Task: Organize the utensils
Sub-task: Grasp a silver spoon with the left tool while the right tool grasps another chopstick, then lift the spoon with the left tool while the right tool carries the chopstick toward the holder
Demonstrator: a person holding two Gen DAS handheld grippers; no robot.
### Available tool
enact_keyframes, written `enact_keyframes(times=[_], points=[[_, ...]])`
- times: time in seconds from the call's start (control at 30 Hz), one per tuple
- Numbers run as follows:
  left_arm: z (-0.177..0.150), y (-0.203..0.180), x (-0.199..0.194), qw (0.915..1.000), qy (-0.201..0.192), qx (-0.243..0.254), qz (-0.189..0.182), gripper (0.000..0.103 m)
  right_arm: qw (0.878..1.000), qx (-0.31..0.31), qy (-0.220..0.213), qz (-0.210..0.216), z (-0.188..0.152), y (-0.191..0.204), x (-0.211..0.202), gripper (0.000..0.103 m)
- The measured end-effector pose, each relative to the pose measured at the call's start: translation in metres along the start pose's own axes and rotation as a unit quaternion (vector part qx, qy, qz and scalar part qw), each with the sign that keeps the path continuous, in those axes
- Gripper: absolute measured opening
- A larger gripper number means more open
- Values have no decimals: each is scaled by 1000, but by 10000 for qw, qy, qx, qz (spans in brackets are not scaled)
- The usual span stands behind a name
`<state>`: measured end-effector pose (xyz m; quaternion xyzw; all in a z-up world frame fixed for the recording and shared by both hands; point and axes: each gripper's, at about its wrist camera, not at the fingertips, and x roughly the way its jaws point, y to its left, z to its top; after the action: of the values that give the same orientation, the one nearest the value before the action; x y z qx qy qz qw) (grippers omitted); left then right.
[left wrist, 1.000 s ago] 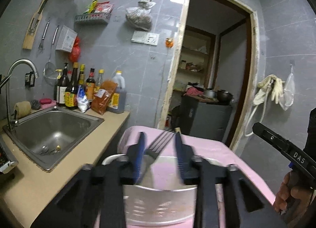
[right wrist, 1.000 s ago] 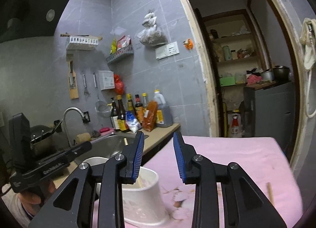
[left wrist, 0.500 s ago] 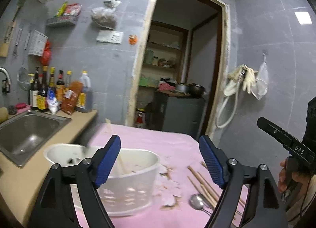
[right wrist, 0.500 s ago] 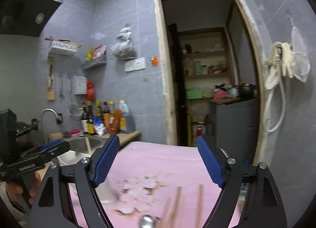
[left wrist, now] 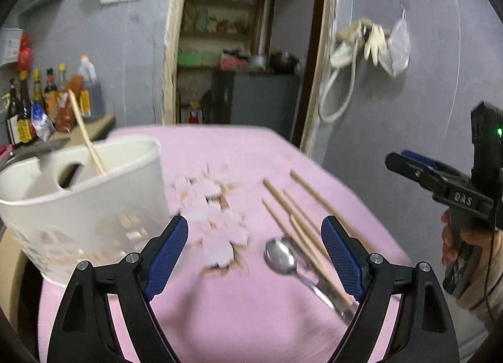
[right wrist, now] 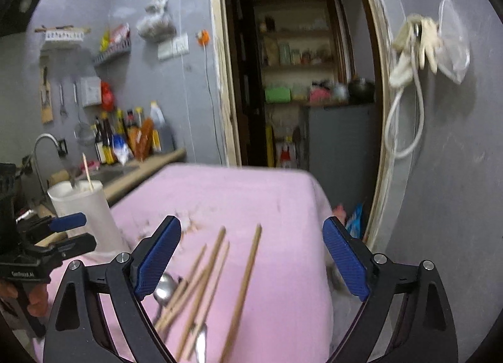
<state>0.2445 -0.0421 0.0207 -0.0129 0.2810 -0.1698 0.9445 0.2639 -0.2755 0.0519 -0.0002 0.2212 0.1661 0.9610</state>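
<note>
My left gripper (left wrist: 254,253) is open and empty above the pink cloth (left wrist: 220,149). A metal spoon (left wrist: 281,257) and several wooden chopsticks (left wrist: 301,215) lie loose between and beyond its fingers. A white utensil basket (left wrist: 94,193) stands at the left with one chopstick (left wrist: 86,133) sticking up in it. My right gripper (right wrist: 251,262) is open and empty over the same chopsticks (right wrist: 248,265) and spoon (right wrist: 165,289). The basket (right wrist: 85,212) shows far left there. Each gripper shows at the edge of the other's view.
A counter with a sink (right wrist: 113,174), tap (right wrist: 44,142) and sauce bottles (left wrist: 41,105) runs along the left. A doorway (right wrist: 298,80) to a storeroom opens behind the table. Gloves and a hose (left wrist: 361,48) hang on the right wall.
The left gripper, shut on a fork over the basket one second ago, has opened, empty, and swung right toward the loose utensils. The right gripper has also opened and moved over the chopsticks.
</note>
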Motion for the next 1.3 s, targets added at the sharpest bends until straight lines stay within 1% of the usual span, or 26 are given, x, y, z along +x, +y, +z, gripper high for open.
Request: enact_keyframes(times=[0.1, 0.13, 0.2, 0.27, 0.3, 0.37, 0.47, 0.5, 0.57, 0.7, 0.9, 1.03, 1.1, 1.13, 1.17, 1.23, 1.3], points=[[-3, 0, 14, 9994, 329, -29, -47, 82, 9992, -28, 387, 18, -8, -2, 16, 79], [-3, 1, 20, 9989, 463, -62, -94, 81, 9986, -47, 535, 31, -11, -3, 22, 73], [-4, 5, 30, 9975, 667, -138, -180, 74, 9968, -66, 788, 61, -15, -3, 33, 69], [-3, 8, 38, 9954, 885, -205, -291, 60, 9943, -70, 1051, 130, -20, -5, 45, 59], [-4, 9, 44, 9939, 1016, -241, -355, 57, 9922, -87, 1236, 155, -22, -5, 53, 56], [-3, 12, 53, 9911, 1220, -295, -454, 46, 9886, -122, 1489, 213, -25, -5, 65, 49], [-2, 14, 64, 9872, 1441, -358, -581, 36, 9832, -208, 1796, 269, -28, -4, 81, 42], [-2, 15, 67, 9863, 1493, -369, -601, 35, 9818, -220, 1867, 283, -28, -3, 85, 41], [-3, 15, 74, 9839, 1615, -404, -647, 31, 9788, -237, 2017, 279, -29, -4, 94, 35], [-4, 21, 86, 9783, 1865, -551, -710, 25, 9754, -284, 2169, 264, -30, -4, 106, 32], [-3, 25, 88, 9764, 1894, -652, -804, 19, 9708, -274, 2372, 242, -24, -5, 120, 32], [-3, 25, 88, 9748, 1925, -659, -909, 9, 9659, -250, 2564, 254, -19, -7, 135, 32], [-2, 22, 93, 9751, 1911, -650, -921, 6, 9638, -272, 2643, 204, -16, -6, 140, 30], [-1, 22, 91, 9756, 1878, -659, -930, 5, 9635, -259, 2659, 170, -15, -6, 142, 24], [-1, 22, 93, 9760, 1849, -667, -941, 4, 9635, -237, 2664, 134, -13, -5, 143, 12], [0, 22, 89, 9774, 1773, -666, -935, 3, 9630, -27, 2686, 198, -13, -11, 144, 6], [1, 21, 88, 9790, 1692, -666, -920, 2, 9643, 33, 2639, 238, -12, -12, 141, 6]])
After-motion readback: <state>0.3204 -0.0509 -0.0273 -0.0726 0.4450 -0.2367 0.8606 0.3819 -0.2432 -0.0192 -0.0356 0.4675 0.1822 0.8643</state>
